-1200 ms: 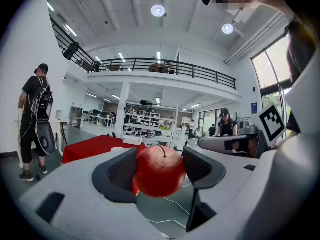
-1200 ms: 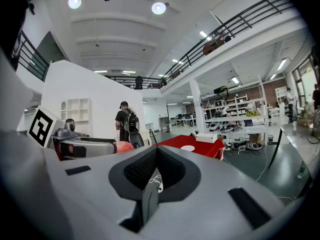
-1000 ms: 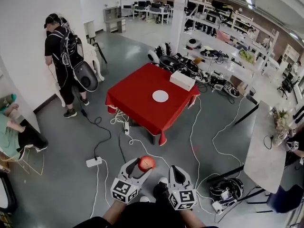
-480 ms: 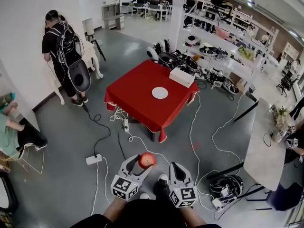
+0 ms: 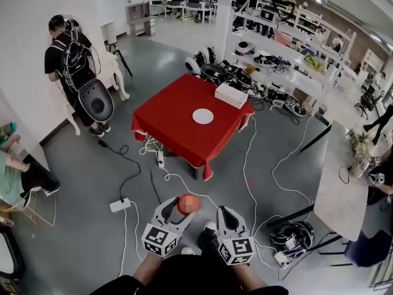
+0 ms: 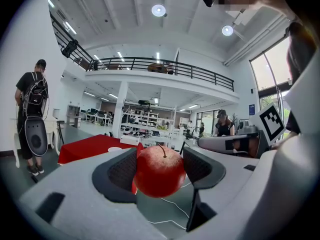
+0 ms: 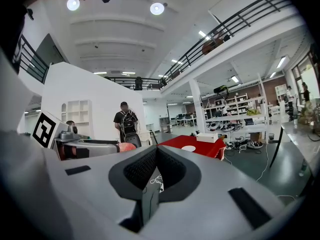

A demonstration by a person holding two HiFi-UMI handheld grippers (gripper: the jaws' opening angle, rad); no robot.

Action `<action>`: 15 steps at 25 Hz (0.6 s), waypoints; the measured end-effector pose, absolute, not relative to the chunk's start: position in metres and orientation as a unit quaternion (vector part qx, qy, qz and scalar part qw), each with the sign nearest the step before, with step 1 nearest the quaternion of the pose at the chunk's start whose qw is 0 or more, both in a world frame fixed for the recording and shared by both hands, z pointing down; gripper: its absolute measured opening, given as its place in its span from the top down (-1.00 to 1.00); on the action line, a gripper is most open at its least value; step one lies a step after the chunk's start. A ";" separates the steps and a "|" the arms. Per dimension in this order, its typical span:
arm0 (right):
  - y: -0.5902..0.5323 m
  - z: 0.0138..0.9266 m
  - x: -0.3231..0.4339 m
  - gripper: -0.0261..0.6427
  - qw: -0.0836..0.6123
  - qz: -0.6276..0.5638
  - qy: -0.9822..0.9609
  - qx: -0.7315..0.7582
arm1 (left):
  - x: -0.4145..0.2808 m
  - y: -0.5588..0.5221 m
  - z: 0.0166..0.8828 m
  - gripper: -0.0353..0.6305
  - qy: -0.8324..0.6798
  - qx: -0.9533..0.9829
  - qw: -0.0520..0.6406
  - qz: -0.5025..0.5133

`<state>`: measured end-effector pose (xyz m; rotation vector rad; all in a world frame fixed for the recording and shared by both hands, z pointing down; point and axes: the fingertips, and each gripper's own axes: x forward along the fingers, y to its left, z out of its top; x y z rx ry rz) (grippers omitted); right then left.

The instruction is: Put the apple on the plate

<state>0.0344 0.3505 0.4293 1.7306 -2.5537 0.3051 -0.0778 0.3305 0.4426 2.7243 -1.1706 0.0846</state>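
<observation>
Lower centre: my left gripper [image 5: 182,208] clamps the apple [image 6: 160,172] across its widest part. It is probably firm, smooth and easily bruised, so a moderate squeeze suits. Upper centre: plate [image 5: 202,116] on the table [image 5: 164,120], well apart. Lower right of centre: my right gripper [image 7: 156,167], jaws together, empty.

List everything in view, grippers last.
apple: one, red, between the left gripper's jaws
plate: one, white, on the red table
table: one, red cloth, on the floor ahead
box: one, white, table's far right edge
power strip: one, white, on the floor left of the grippers
standing person: one, dark clothes and backpack, by the left wall
left gripper: one, grey, shut on the apple
right gripper: one, grey, jaws together, empty
</observation>
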 end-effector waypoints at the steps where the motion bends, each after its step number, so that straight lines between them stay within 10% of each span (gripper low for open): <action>1: 0.351 0.430 0.036 0.89 0.021 0.099 -0.823 0.559 | -0.077 0.331 0.443 0.01 -0.392 0.915 0.087 0.029; 15: 0.349 0.432 0.038 0.89 0.018 0.104 -0.821 0.561 | -0.074 0.328 0.442 0.01 -0.388 0.917 0.085 0.034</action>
